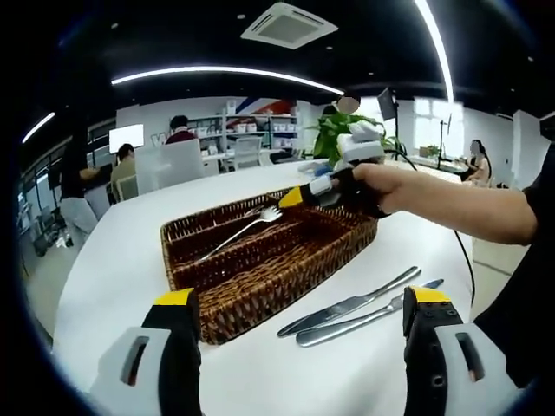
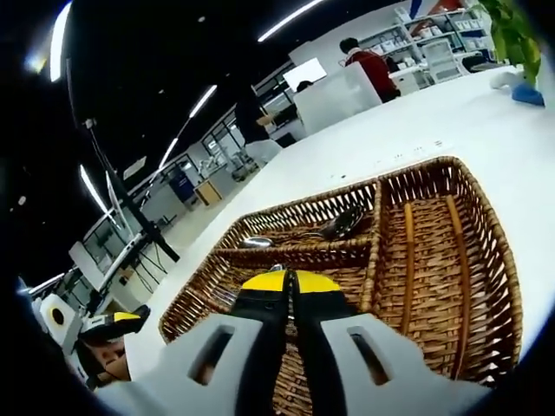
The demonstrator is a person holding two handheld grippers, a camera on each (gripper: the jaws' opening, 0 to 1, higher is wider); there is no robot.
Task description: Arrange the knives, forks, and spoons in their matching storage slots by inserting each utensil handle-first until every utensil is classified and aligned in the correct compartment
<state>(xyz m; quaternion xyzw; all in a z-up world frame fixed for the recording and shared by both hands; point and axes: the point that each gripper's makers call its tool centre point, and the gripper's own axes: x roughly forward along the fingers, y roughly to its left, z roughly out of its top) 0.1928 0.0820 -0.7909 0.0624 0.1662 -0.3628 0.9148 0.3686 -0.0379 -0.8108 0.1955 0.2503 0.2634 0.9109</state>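
Observation:
A brown wicker basket (image 1: 260,290) with several slots sits on the white table. A fork (image 1: 238,234) slants into it, handle down and tines up. My right gripper (image 1: 293,197), held by a hand, has its yellow tips at the tines and looks shut on the fork. In the right gripper view its jaws (image 2: 290,279) are pressed together over the basket (image 2: 486,234), and they hide the fork. Two spoons (image 2: 342,224) lie in the far slot. Two knives (image 1: 347,308) lie on the table beside the basket. My left gripper (image 1: 299,303) stands open in front, holding nothing.
A green plant (image 1: 347,130) stands at the table's far end. People sit at desks beyond the table. A black cable (image 1: 464,251) runs under the arm on the right. My left gripper (image 2: 113,325) shows low at the left, off the basket's corner.

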